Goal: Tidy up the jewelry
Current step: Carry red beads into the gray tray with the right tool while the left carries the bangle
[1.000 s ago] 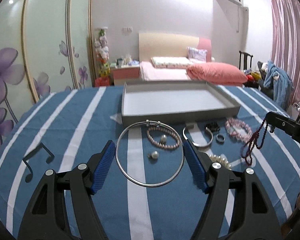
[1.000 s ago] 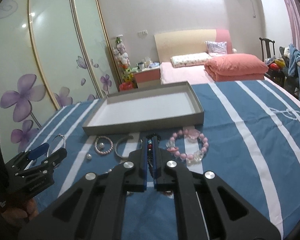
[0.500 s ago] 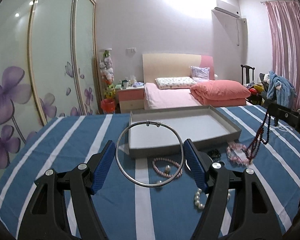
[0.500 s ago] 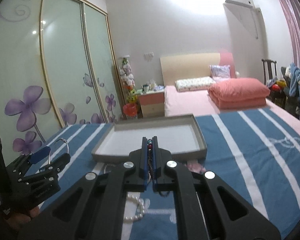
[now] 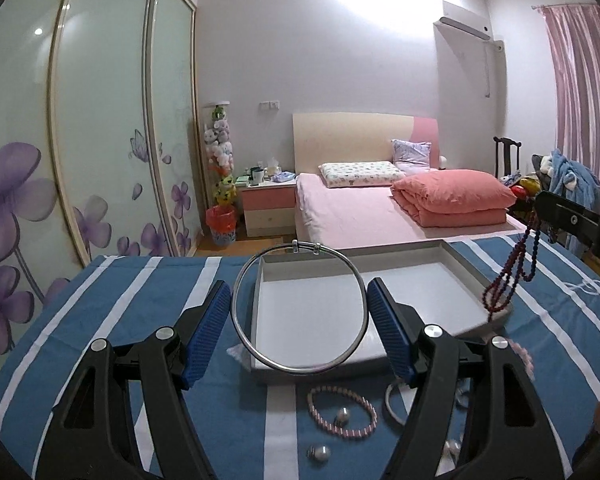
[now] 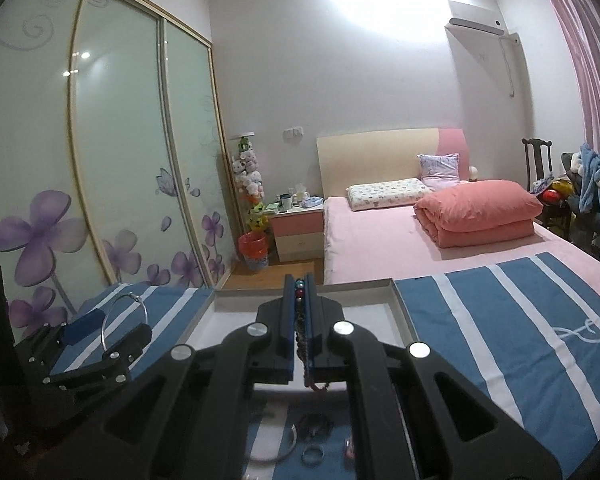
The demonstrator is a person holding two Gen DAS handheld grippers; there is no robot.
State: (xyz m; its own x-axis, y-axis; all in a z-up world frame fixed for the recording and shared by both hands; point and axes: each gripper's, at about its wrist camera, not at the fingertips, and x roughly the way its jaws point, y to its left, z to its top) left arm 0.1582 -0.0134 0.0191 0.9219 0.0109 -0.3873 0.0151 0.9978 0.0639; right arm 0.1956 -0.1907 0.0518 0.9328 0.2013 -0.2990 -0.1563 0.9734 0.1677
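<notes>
Silver hoop (image 5: 300, 308): clamped across my left hand-held gripper (image 5: 298, 326), jaws wide, above the tray (image 5: 466, 268) rim.
Bead necklace (image 5: 508, 280): pinched in my right hand-held gripper (image 6: 299, 320), fully closed.
Tray floor: I see it bare.

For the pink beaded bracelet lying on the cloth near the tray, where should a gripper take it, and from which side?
The pink beaded bracelet lies flat as an open loop with a pearl-like bead inside it. Probably best to come from above, one finger inside the loop and one outside, pinching a single stretch of beads. The left arc looks best: it is farthest from the silver cuff at its right.
</notes>
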